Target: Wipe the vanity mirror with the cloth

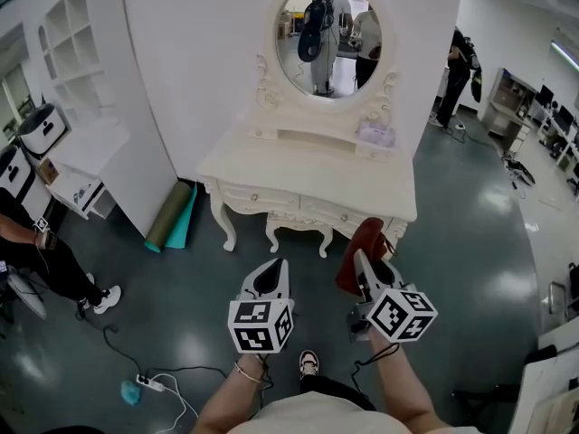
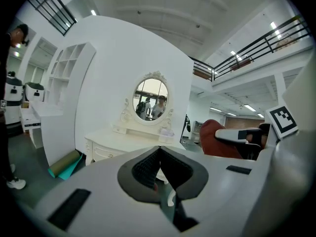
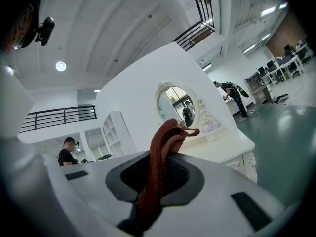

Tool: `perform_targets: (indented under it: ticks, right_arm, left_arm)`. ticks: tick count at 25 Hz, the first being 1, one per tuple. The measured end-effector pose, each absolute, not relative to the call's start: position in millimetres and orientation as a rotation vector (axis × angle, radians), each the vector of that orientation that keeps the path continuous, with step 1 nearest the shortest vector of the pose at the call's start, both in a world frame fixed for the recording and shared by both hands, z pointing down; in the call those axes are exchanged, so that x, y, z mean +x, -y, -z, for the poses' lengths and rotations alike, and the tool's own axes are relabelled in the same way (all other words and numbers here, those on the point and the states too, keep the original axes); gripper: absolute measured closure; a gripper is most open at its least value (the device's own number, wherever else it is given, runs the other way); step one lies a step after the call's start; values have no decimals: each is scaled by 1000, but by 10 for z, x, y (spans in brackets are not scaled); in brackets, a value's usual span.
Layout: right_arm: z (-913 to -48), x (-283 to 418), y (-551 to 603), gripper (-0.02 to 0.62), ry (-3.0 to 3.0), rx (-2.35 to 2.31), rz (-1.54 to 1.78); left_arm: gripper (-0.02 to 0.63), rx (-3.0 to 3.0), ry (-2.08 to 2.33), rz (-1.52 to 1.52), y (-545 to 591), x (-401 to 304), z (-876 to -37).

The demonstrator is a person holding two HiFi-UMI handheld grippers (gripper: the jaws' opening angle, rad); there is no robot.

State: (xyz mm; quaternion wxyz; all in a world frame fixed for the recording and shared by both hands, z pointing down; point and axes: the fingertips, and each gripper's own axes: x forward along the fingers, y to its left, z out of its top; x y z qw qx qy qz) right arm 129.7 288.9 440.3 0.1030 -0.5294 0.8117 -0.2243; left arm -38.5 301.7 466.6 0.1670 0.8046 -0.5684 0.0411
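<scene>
cloth (image 1: 360, 240): in the head view it's mostly tucked behind the right tool (image 1: 360, 259), only a red hump shows. In the right gripper view its lower end drops out of sight down the slot between the jaws.
mirror (image 1: 328, 39): there are figures in the reflection, way too small for any detail. In the right gripper view the cloth's top covers part of its lower rim.
table (image 1: 298, 172): front right leg mostly behind the cloth.
pale lilac thing (image 1: 375, 134): upper middle, right of the mirror, too small to tell.
person (image 1: 36, 260): cut off by the left edge.
blue scrap (image 1: 131, 391): lower left on the floor, no clue what it is.
</scene>
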Motion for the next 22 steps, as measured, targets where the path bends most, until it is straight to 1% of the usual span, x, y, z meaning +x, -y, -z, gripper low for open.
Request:
perform_targets:
  ticks: [9,22]
  right_arm:
    - [-4403,1507,-1944,532,-2389,-1529,684]
    - [-4649,1563,-1015,532,-2462,-1538,755]
  left_arm:
    - [595,2275,1662,-140,-2125,-275,-4627]
    - [595,2177,1694,-166,-1211,-436,-4910]
